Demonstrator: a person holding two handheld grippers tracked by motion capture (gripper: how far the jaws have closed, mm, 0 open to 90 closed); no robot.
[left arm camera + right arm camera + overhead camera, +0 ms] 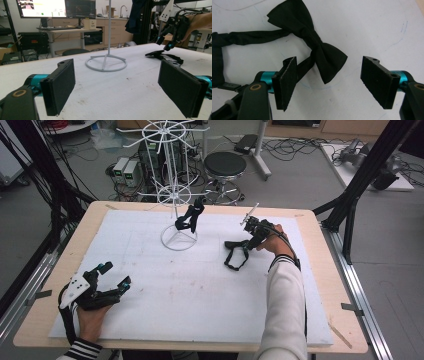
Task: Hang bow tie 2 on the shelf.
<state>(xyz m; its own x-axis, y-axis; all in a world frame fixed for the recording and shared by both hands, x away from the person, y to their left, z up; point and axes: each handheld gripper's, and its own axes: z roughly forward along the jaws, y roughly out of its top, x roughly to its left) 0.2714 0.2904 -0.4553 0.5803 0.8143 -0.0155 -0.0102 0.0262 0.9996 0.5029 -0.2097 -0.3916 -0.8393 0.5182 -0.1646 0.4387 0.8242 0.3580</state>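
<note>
Pickup of the black bow tie [312, 47] looks to be the step in hand: the right gripper [329, 82] hangs just over it with its jaws apart, one wing of the bow lying between the pads [377, 80] but not pressed by them. No earlier frame lets me judge more than that; nothing is held yet. In the high view the bow tie [236, 254] lies flat on the white foam board [200, 290], at about 2 o'clock from the board's middle, well apart from the wire display stand [176, 195] at 12 o'clock, on which a second black tie [189, 217] hangs. In the right gripper view the bow's long axis runs from 11 o'clock to 5 o'clock, its strap trailing off toward 9 o'clock and looping round. The next move, I judge, calls for sinking a little and closing on the wing or the knot, then lifting toward the stand. The left gripper [114, 274] rests at 8 o'clock on the board, jaws wide and empty.
</note>
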